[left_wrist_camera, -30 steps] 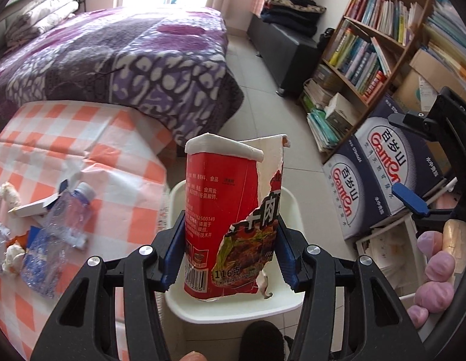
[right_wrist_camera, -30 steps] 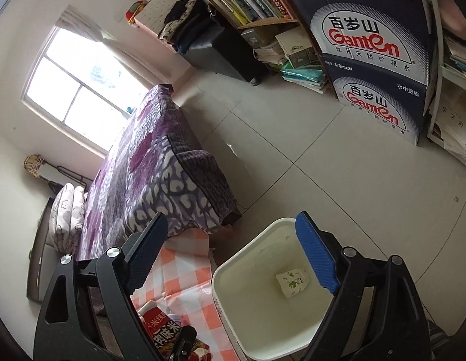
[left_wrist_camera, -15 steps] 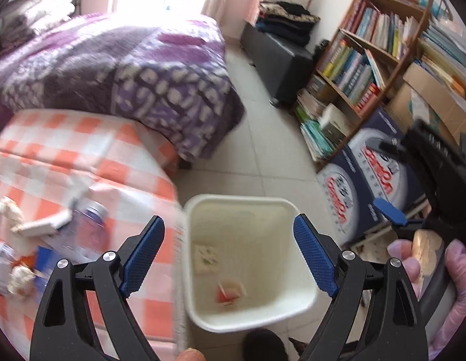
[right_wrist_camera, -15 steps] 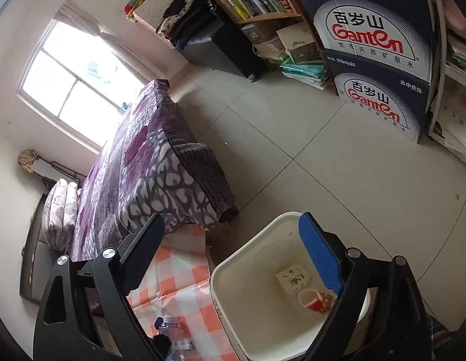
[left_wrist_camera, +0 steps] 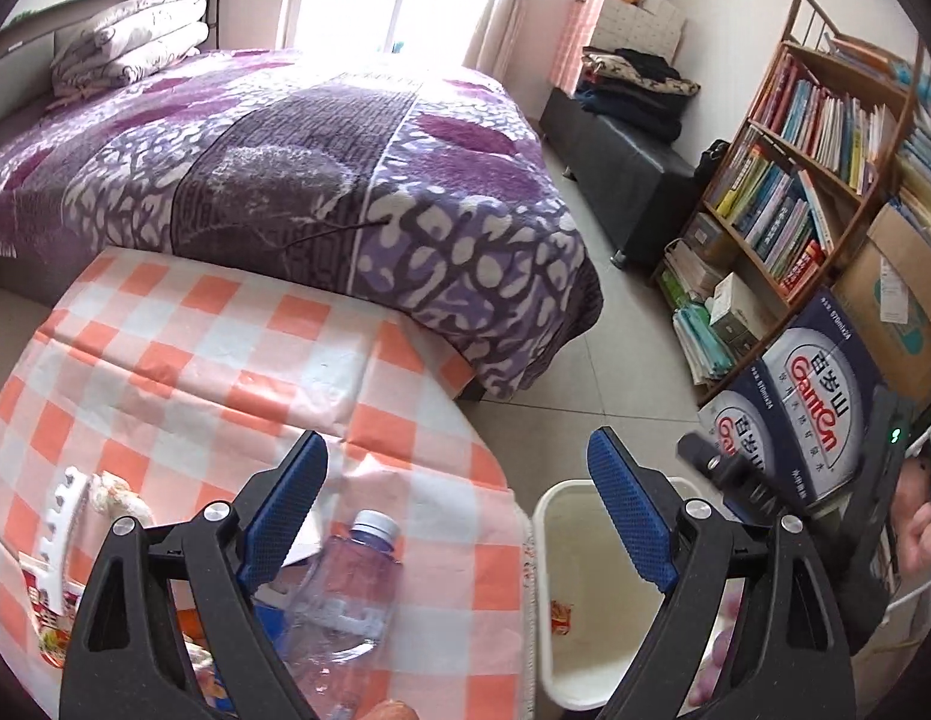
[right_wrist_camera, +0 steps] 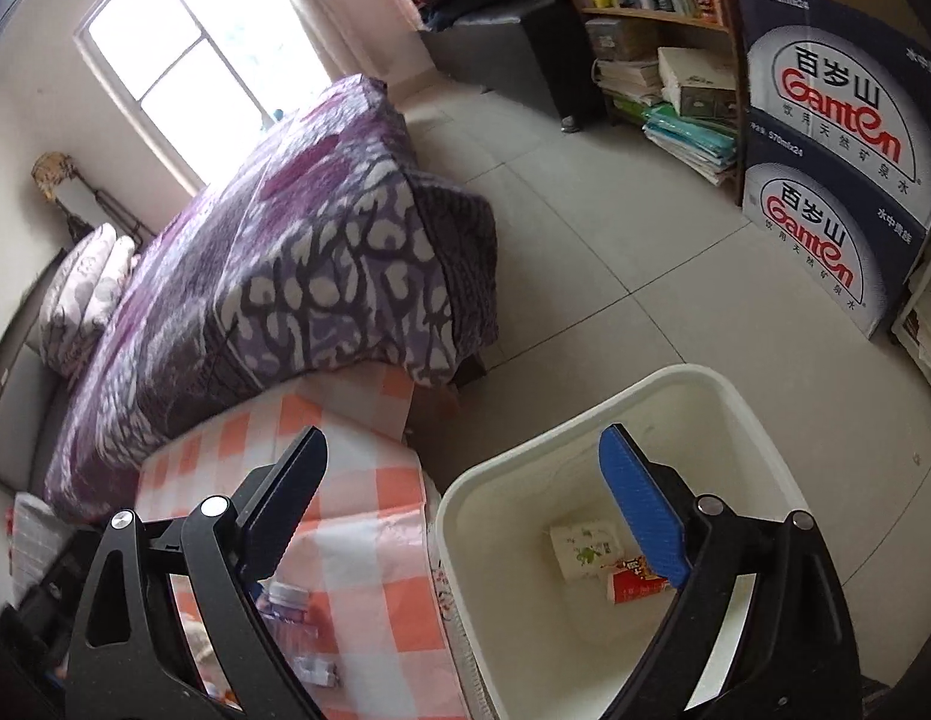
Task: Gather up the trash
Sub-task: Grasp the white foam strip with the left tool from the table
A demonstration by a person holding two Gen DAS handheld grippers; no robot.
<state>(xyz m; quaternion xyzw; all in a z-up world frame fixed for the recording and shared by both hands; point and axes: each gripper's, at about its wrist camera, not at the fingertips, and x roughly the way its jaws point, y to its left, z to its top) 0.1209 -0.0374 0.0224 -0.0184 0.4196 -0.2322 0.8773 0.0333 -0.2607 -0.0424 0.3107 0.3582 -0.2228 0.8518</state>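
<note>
Two grippers, both empty. My left gripper (left_wrist_camera: pixel 456 513) stands wide, nothing between the blue pads; a second ago it was clamped on a red instant-noodle packet over the bin. That packet (right_wrist_camera: pixel 636 582) now lies at the bottom of the white plastic waste bin (right_wrist_camera: pixel 585 420), lower right of the right wrist view, beside a small white printed carton (right_wrist_camera: pixel 582 552). One item binned, then.

My right gripper (right_wrist_camera: pixel 465 507) is also spread wide and holds nothing; its jaws straddle the gap between table edge and bin.

Nearest, bottom centre of the left view: a clear crushed plastic water bottle with a pale purple cap (left_wrist_camera: pixel 345 594) lying on the orange-and-white checked tablecloth (left_wrist_camera: pixel 195 360). Lower left: a white toothed plastic piece (left_wrist_camera: pixel 60 510), crumpled tissue (left_wrist_camera: pixel 114 495), more wrappers, partly hidden behind the left gripper's frame.

Judgement: the left gripper has swung back toward the table; the bottle looks like the next pick. Several pieces remain, so the task is early to midway.

Farther off: purple patterned bed (left_wrist_camera: pixel 285 168), wooden bookshelf (left_wrist_camera: pixel 813 180), dark blue water cartons (left_wrist_camera: pixel 813 396).
</note>
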